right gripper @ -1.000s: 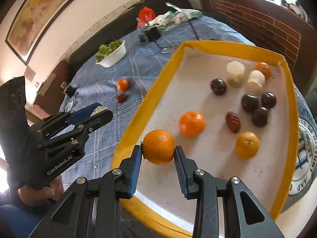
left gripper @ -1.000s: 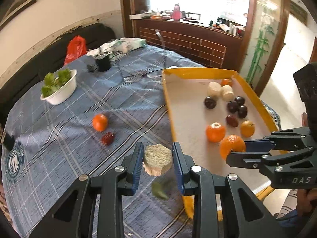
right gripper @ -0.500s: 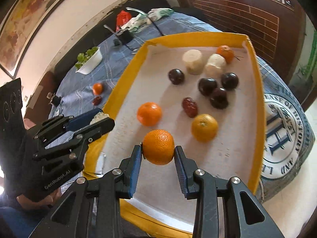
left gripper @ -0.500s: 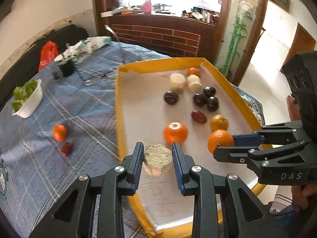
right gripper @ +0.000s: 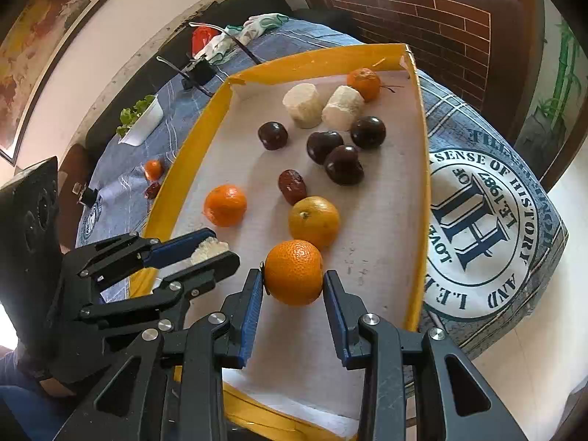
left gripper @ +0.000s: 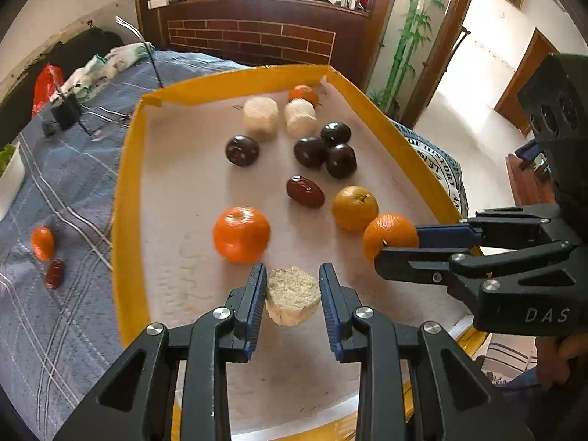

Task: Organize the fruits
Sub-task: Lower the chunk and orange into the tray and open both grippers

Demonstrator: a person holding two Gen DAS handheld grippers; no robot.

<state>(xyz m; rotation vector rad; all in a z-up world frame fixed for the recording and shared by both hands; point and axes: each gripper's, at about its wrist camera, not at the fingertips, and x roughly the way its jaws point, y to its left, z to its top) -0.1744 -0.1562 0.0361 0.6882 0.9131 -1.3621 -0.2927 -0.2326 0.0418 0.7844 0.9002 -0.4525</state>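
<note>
My left gripper (left gripper: 293, 294) is shut on a pale round sugarcane chunk (left gripper: 292, 296) and holds it over the near part of the yellow tray (left gripper: 126, 198). My right gripper (right gripper: 293, 286) is shut on an orange (right gripper: 294, 272) above the tray's (right gripper: 422, 169) near right side. The tray holds two pale chunks (left gripper: 261, 114), several dark plums (left gripper: 310, 151), a red date (left gripper: 305, 192) and three more oranges (left gripper: 240, 234). A small orange (left gripper: 42, 242) and a red date (left gripper: 55, 273) lie on the blue cloth left of the tray.
A white bowl of greens (right gripper: 141, 123) stands on the plaid tablecloth at the far left. A black cup (left gripper: 66, 112), a red bag (left gripper: 46, 86) and a crumpled cloth (left gripper: 110, 64) lie at the far end. A brick counter (left gripper: 257, 42) stands behind.
Both grippers have moved further in over the tray with their fruits still held. The right gripper's orange is now close to the orange on the tray.
</note>
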